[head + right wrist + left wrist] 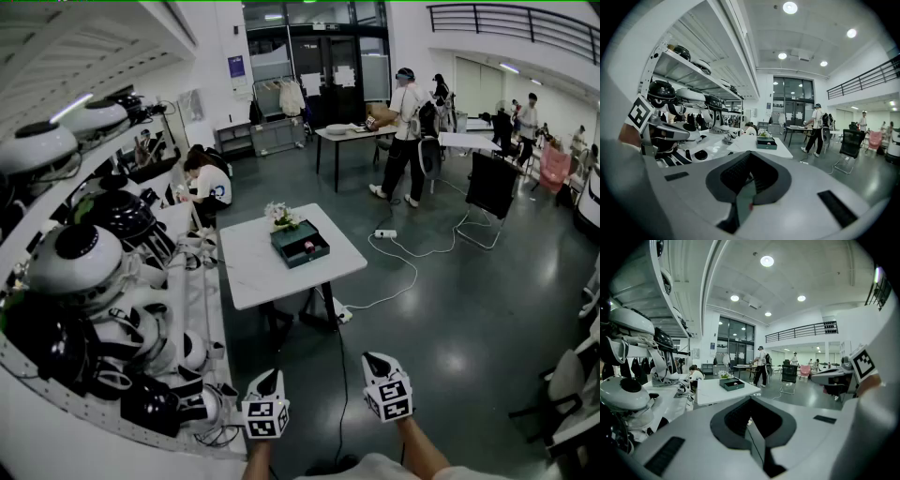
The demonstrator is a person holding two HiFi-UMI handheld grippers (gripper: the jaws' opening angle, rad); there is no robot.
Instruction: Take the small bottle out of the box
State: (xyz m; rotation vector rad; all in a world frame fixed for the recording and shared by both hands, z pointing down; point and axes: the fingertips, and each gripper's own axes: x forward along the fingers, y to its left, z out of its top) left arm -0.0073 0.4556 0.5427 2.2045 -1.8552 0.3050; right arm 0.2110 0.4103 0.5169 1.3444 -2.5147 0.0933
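Observation:
A dark green open box lies on a white table some way ahead, with a small pinkish bottle inside it. A bunch of flowers stands just behind the box. Both grippers hang low in the head view, far short of the table, over the dark floor. My left gripper and my right gripper are both shut with nothing between the jaws. The box shows small and distant in the left gripper view, and the box looks the same in the right gripper view.
Shelves crowded with white and black robot shells run along the left. A person crouches beside them, past the table. A power strip and its cable lie on the floor to the right. A standing person and a black chair are further back.

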